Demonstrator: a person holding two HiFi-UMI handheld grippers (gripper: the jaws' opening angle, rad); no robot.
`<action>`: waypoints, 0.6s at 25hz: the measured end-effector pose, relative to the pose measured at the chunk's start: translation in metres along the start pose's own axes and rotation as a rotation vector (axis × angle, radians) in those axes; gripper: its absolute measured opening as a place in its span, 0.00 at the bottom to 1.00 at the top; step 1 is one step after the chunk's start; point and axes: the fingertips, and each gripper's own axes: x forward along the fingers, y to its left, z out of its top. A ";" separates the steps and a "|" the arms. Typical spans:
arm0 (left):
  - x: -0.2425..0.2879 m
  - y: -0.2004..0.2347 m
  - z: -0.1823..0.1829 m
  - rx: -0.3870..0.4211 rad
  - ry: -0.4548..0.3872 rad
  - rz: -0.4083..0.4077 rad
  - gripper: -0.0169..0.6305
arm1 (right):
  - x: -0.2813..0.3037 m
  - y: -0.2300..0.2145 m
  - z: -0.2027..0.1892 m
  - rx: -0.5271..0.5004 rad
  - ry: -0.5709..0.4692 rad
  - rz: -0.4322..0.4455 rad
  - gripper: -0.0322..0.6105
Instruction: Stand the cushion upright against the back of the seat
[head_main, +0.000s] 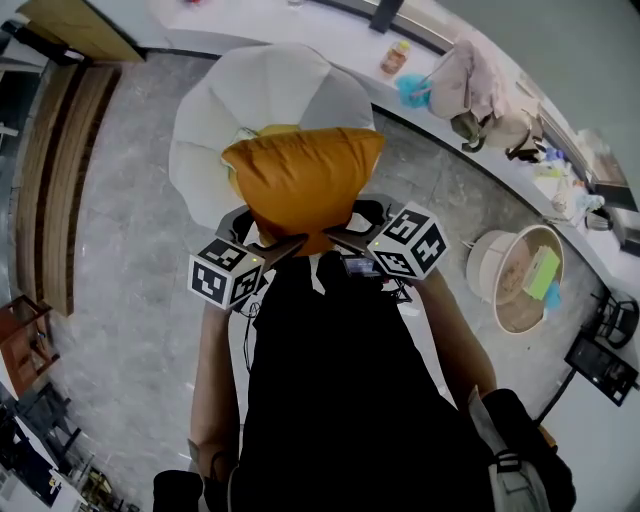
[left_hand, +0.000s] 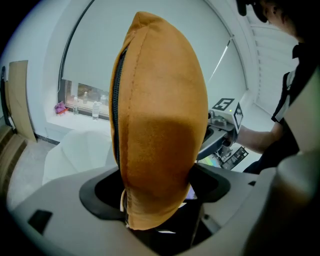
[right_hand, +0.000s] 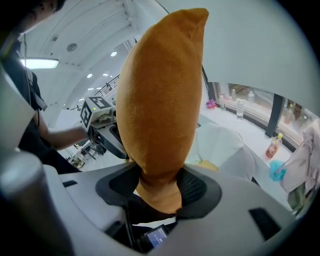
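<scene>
The cushion (head_main: 305, 178) looks light and soft. It is plump in the middle and squashes thin where it is pinched, so it will likely sag or flop if held at one point only, and its cloth should give a fair grip without slipping. A hold on the two near corners suits it, and that is how it is held now. The left gripper (head_main: 275, 248) has its fingers (left_hand: 100, 194) closed on one lower corner, and the right gripper (head_main: 345, 240) squeezes the other, where the filling narrows visibly between the pads. The cushion hangs in the air between the person and the white seat (head_main: 270, 95), not yet resting against its back. It is burnt orange, with a matt, suede-like cover, a stitched seam round the edge and a dark zip (left_hand: 116, 125) down one side.
</scene>
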 end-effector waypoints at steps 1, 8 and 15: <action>-0.003 0.006 0.000 0.010 0.005 -0.006 0.65 | 0.004 0.000 0.004 -0.011 0.010 -0.007 0.44; -0.019 0.048 -0.002 0.070 0.020 -0.069 0.65 | 0.040 0.000 0.032 -0.023 0.041 -0.057 0.44; -0.016 0.081 -0.001 0.105 0.040 -0.149 0.65 | 0.063 -0.015 0.045 0.005 0.058 -0.088 0.44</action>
